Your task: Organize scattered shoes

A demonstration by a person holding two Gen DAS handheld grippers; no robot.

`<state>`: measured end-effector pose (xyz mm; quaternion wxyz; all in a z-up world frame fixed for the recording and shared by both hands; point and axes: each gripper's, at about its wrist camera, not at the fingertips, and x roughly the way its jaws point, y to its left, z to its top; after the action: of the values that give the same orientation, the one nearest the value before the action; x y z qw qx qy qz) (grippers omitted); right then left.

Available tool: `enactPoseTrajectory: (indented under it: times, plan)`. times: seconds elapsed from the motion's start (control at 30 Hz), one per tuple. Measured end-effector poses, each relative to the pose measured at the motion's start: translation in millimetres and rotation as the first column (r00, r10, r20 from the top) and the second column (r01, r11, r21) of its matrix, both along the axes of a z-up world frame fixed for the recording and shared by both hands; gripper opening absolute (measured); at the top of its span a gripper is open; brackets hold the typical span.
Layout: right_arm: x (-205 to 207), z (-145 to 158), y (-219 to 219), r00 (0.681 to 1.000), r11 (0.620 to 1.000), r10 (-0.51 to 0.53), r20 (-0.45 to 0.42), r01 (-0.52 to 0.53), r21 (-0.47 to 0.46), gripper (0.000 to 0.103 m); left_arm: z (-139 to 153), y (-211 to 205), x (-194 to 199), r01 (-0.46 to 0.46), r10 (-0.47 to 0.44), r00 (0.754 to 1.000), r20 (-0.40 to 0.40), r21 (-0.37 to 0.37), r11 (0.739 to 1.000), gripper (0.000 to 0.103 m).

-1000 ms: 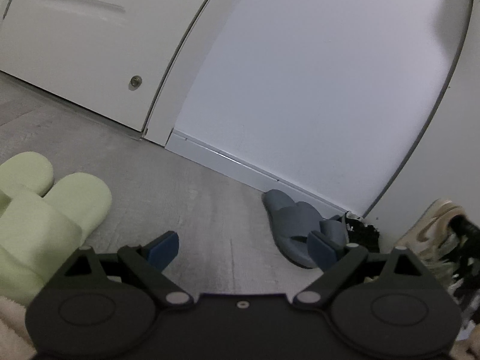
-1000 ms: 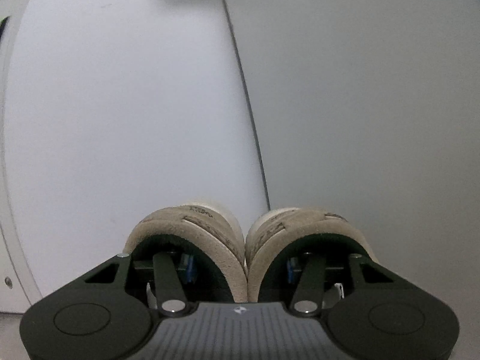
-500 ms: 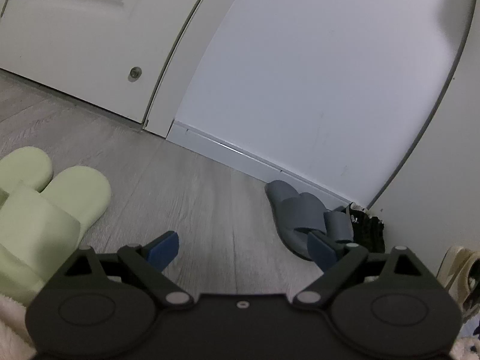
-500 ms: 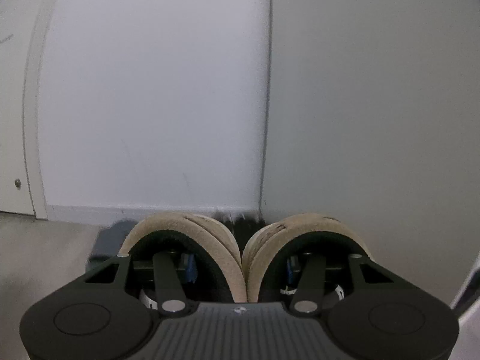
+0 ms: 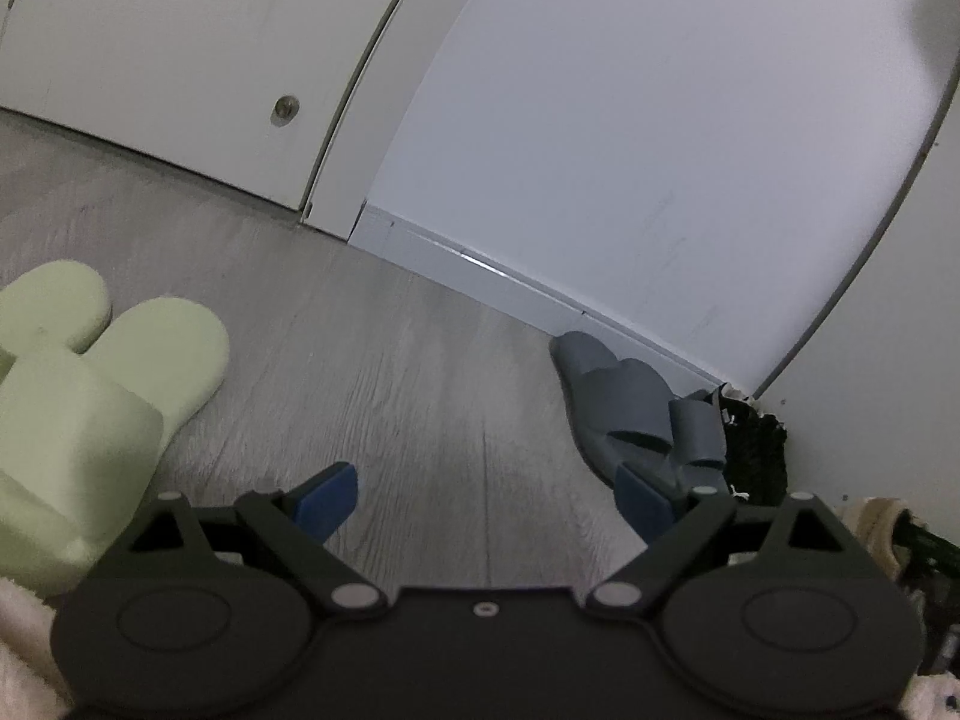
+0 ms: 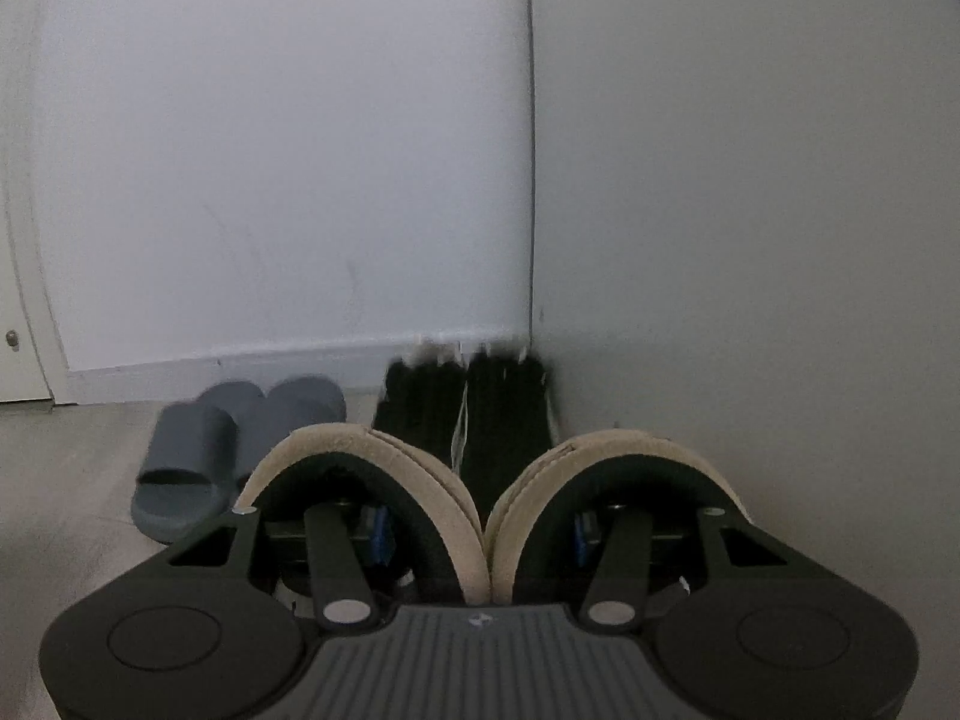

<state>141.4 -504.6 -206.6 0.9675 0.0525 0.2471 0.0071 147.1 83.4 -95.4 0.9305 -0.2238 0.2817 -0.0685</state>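
Observation:
My right gripper [image 6: 480, 534] is shut on a pair of beige shoes [image 6: 414, 474]. One finger sits inside each shoe, and the inner heel walls are pressed together. Just past the shoes, a pair of black shoes [image 6: 474, 402] stands in the wall corner, with grey slippers [image 6: 204, 450] to their left. My left gripper [image 5: 486, 498] hangs open over bare floor with nothing between its blue pads [image 5: 327, 495]. Its view shows light green slippers [image 5: 120, 372] at the left and the grey slippers [image 5: 624, 408] and black shoes [image 5: 753, 450] at the right. The beige shoes [image 5: 888, 522] peek in at the far right.
White walls meet in a corner [image 6: 531, 180] behind the black shoes, with a baseboard [image 5: 480, 270] along the floor. A white door [image 5: 180, 60] with a small round fitting stands at the left. Grey wood floor [image 5: 390, 390] lies open between the green and grey slippers.
The right gripper has tipped down and lowered with the beige shoes; floor, grey slippers and black shoes have come into its view. The left gripper stays open and has shifted only slightly.

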Motion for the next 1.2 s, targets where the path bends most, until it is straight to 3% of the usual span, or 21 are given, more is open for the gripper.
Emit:
enactPoseTrajectory:
  times: [0.13, 0.23, 0.37, 0.43, 0.6, 0.73, 0.9, 0.93, 1.0, 1.07, 1.1, 1.17, 1.2]
  plan:
    - [46, -13, 1, 0.991, 1.0, 0.016, -0.135, -0.014, 0.015, 0.052, -4, 1, 5, 0.002, -0.002, 1.0, -0.019, -0.019, 1.0, 0.093]
    - [82, -32, 7, 0.966, 1.0, 0.008, -0.258, -0.007, 0.004, 0.052, -6, 3, 9, 0.004, -0.005, 1.0, -0.03, -0.036, 0.999, 0.093]
    - [103, -35, 8, 0.922, 1.0, 0.01, -0.387, -0.004, 0.017, 0.053, -10, 6, 12, 0.006, -0.009, 0.999, -0.045, -0.058, 0.998, 0.093]
    - [114, -37, 9, 0.893, 1.0, 0.012, -0.449, -0.002, 0.023, 0.054, -11, 7, 13, 0.005, -0.008, 0.999, -0.053, -0.066, 0.998, 0.093]
    - [141, -41, 11, 0.804, 0.999, 0.018, -0.594, 0.005, 0.038, 0.068, -12, 8, 15, 0.003, -0.008, 0.998, -0.062, -0.082, 0.997, 0.093]
    - [161, -43, 13, 0.72, 0.999, 0.022, -0.694, 0.012, 0.045, 0.068, -11, 8, 14, 0.0, -0.005, 0.999, -0.054, -0.096, 0.995, 0.093]
    - [153, -16, 24, 0.723, 1.0, -0.024, -0.691, 0.009, -0.025, 0.071, -9, 9, 10, -0.011, 0.008, 1.0, -0.025, -0.11, 0.994, 0.093]
    - [148, -11, 28, 0.742, 0.999, -0.04, -0.669, 0.016, -0.042, 0.072, -8, 9, 9, -0.013, 0.011, 1.0, -0.014, -0.111, 0.994, 0.093]
    - [122, 12, 48, 0.839, 0.99, -0.106, -0.533, 0.041, -0.133, 0.077, -4, 10, 5, -0.018, 0.02, 1.0, 0.01, -0.112, 0.994, 0.093]
    - [86, 31, 84, 0.928, 0.966, -0.158, -0.336, 0.076, -0.247, 0.086, 2, 12, -3, -0.031, 0.035, 0.998, 0.042, -0.111, 0.993, 0.093]
    - [69, 38, 102, 0.955, 0.955, -0.167, -0.245, 0.094, -0.282, 0.088, 6, 13, -6, -0.037, 0.044, 0.997, 0.059, -0.111, 0.993, 0.093]
    - [41, 38, 143, 0.975, 0.974, -0.113, -0.191, 0.07, -0.218, 0.101, 19, 23, -22, -0.05, 0.065, 0.99, 0.127, -0.115, 0.992, 0.093]
    - [27, 37, 164, 0.983, 0.981, -0.087, -0.163, 0.056, -0.185, 0.102, 27, 28, -30, -0.057, 0.076, 0.984, 0.163, -0.118, 0.991, 0.093]
